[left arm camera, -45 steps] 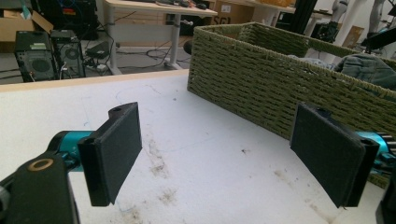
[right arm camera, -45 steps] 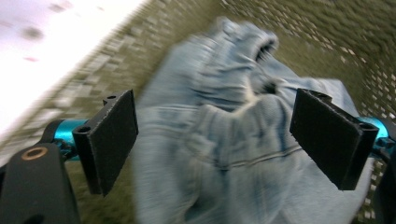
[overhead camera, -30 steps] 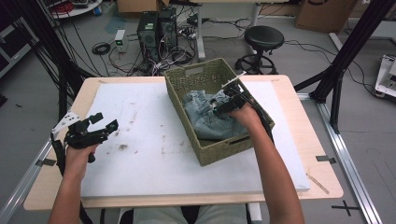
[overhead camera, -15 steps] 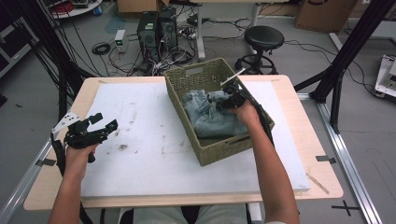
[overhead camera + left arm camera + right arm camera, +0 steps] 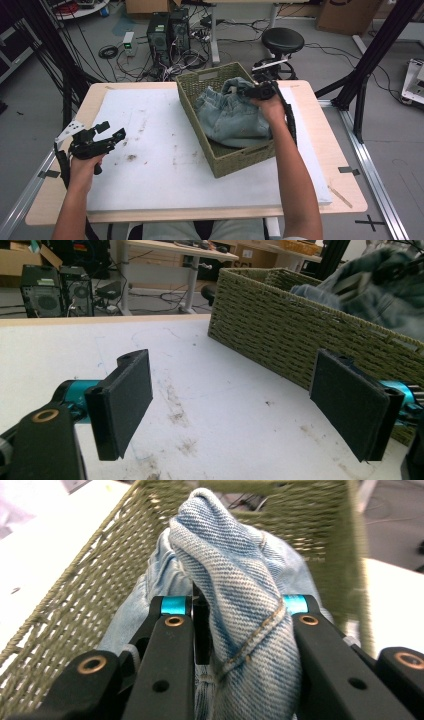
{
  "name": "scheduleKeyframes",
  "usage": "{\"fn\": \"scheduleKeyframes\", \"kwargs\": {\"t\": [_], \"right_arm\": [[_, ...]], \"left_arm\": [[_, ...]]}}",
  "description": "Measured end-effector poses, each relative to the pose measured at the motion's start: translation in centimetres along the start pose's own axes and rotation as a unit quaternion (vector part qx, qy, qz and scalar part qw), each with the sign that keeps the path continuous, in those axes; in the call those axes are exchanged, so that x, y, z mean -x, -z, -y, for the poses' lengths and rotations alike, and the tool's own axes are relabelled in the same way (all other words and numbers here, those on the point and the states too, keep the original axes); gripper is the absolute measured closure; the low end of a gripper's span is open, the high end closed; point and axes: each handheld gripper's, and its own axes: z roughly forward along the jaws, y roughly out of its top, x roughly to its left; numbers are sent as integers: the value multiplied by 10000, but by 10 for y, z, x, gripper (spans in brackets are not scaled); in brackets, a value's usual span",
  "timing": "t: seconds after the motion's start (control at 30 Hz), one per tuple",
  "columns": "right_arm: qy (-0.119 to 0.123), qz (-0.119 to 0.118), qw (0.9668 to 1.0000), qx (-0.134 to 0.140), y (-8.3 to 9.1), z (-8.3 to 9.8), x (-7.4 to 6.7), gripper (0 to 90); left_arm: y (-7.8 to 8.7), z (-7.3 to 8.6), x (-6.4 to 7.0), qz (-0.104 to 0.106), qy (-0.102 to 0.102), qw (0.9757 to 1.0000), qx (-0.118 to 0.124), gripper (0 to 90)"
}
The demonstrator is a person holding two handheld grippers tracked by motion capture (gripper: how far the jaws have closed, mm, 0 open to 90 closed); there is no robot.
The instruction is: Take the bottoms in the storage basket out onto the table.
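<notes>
left gripper (image 5: 111, 136) idle at the left edge of the bench (image 5: 150, 190), jaws wide apart, nothing between them; the left gripper view looks past the pads (image 5: 125, 400) over stained white bench surface toward the basket wall. wicker basket (image 5: 197, 125) sits right of centre, toward the far side. denim jeans (image 5: 230, 117) mostly in the basket, bunched. right gripper (image 5: 252, 91) at the far right corner of the basket, jaws just closed and clamped on a fold of the denim; the right gripper view shows the fold (image 5: 240, 620) pinched tight between both jaws and raised above the rest. judgement: grasp done, lift barely begun. left to do: pull the jeans clear of the basket and lay them on the open bench. bulk of fabric not out yet.
</notes>
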Motion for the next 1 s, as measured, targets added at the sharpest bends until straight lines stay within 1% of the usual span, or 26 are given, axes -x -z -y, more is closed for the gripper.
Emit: {"fn": "scheduleKeyframes", "kwargs": {"t": [0.03, 0.13, 0.27, 0.3, 0.37, 0.4, 0.43, 0.47, 0.5, 0.53, 0.57, 0.6, 0.63, 0.67, 0.73, 0.77, 0.8, 0.83, 0.87, 0.9, 0.97, 1.0], "right_arm": [[0, 0, 10000, 0, 0, 0, 0, 756], [87, -132, 9997, -208, -26, 1, -11, 751], [258, -386, 9979, -450, -57, 5, -27, 747], [266, -444, 9974, -507, -63, 6, -30, 744], [210, -668, 9961, -540, -72, 9, -33, 731], [132, -1000, 9930, -617, -78, 11, -34, 648], [132, -1000, 9930, -617, -78, 11, -34, 648], [99, -1101, 9920, -604, -80, 12, -35, 553], [95, -1095, 9922, -585, -80, 12, -36, 450], [188, -955, 9936, -573, -79, 12, -37, 398], [365, -684, 9953, -577, -77, 11, -40, 351], [729, -180, 9953, -616, -71, 10, -43, 242], [729, -180, 9953, -616, -71, 10, -43, 242], [817, -32, 9947, -631, -68, 10, -44, 213], [863, 161, 9947, -537, -59, 10, -43, 209], [845, 269, 9945, -554, -55, 11, -41, 209], [837, 433, 9932, -683, -52, 12, -39, 209], [734, 523, 9926, -812, -51, 13, -37, 207], [567, 529, 9923, -962, -51, 14, -35, 207], [477, 439, 9920, -1084, -54, 16, -34, 207], [488, 199, 9903, -1282, -63, 19, -33, 200], [428, 54, 9897, -1369, -70, 21, -33, 188]], "left_arm": [[0, 0, 0, 15, -15, 10000, -8, 173], [-1, 0, 0, 13, -22, 10000, -13, 174], [0, 0, -2, 2, 7, 10000, 11, 174], [0, 0, -2, -6, 22, 10000, 24, 174], [1, 0, -2, -7, 2, 10000, 16, 174], [2, 0, -2, -9, 13, 10000, 33, 174], [2, 0, -2, -14, 19, 10000, 39, 174], [2, 0, -2, -12, 13, 10000, 37, 174], [2, 0, -2, -13, 21, 10000, 43, 174], [3, 0, -2, -15, 8, 10000, 35, 174], [3, 0, -2, -12, 14, 10000, 37, 174], [3, 0, -2, -15, 8, 10000, 29, 174], [3, 0, -2, -16, 19, 10000, 40, 174], [3, 0, -2, -15, 19, 10000, 41, 174], [3, 0, -2, -17, 25, 10000, 45, 174], [3, 0, -2, -15, 14, 10000, 33, 174], [3, 0, -1, -14, 18, 10000, 39, 174], [3, 0, -1, -9, 15, 10000, 38, 174], [3, 0, -1, -7, 10, 10000, 38, 174], [3, 0, 0, 4, 13, 10000, 43, 174], [2, 0, 1, 18, -7, 10000, 25, 174], [2, 0, 1, 21, -12, 10000, 15, 174]]}}
